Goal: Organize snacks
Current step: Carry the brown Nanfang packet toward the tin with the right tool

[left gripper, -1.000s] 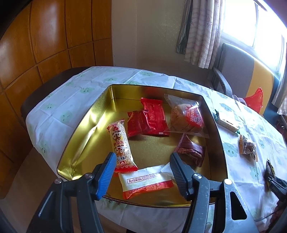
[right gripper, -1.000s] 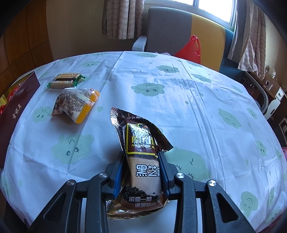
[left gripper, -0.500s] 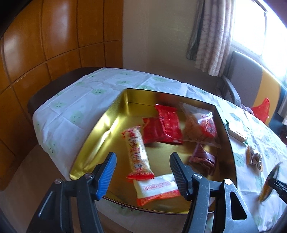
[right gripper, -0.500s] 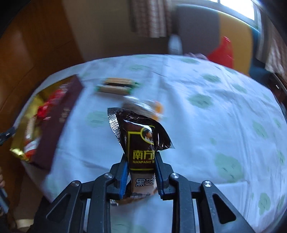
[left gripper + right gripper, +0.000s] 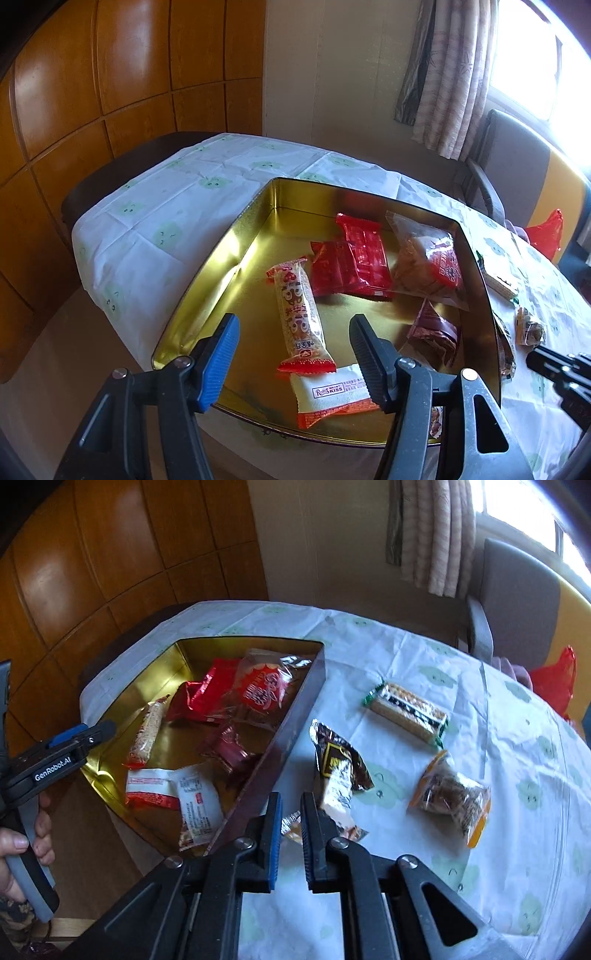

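Six snacks already laid in gold tin (image 5: 229, 254), frame centre. Dark sesame packet (image 5: 338, 775) clamped in right gripper (image 5: 291, 834); left gripper (image 5: 291, 354) agape, empty. Two packets left on tablecloth (image 5: 498, 812), right.

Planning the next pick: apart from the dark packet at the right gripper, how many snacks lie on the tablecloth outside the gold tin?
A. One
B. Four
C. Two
C: only the green-ended biscuit pack and the orange-backed packet lie on the tablecloth beside the gold tin; the dark packet is pinched in the right gripper.
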Demonstrator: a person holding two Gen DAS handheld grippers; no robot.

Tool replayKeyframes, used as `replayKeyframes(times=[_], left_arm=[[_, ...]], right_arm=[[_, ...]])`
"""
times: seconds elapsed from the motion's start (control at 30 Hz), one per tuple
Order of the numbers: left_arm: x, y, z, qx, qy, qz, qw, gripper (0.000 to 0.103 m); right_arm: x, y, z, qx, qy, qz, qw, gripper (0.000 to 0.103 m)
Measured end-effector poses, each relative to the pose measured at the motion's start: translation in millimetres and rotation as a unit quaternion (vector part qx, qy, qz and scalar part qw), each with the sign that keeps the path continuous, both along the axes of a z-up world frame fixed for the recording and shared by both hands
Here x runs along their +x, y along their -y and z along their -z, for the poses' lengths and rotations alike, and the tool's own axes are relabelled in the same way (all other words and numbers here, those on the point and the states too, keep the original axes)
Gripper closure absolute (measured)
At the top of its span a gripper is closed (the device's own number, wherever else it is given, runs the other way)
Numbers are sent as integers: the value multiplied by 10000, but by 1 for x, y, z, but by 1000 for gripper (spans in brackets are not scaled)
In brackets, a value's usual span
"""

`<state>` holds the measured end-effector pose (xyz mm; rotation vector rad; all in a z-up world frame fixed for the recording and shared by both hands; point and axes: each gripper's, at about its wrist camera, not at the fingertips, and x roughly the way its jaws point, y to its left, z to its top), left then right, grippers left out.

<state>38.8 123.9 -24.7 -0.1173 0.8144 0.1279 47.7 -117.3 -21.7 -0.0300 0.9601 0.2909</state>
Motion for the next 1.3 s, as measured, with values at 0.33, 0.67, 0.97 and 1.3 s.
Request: replayKeyframes(times=[0.33, 0.67, 0.97, 1.3], left_arm=[[-1, 5, 0, 2, -1, 58, 10000, 38], [1, 0, 1, 91, 22, -30, 10000, 38], [-1, 0, -2, 106, 76, -53, 9999, 38], [-3, -6, -9, 83, 163, -159, 9997, 38]], right_arm=[[33, 29, 33, 395, -631, 453, 9962, 63], [39, 23, 48, 65, -633, 674, 9957, 80], [12, 41, 4, 429, -66, 791, 9959, 80], [13, -35, -25, 581, 32, -362, 9977, 80]])
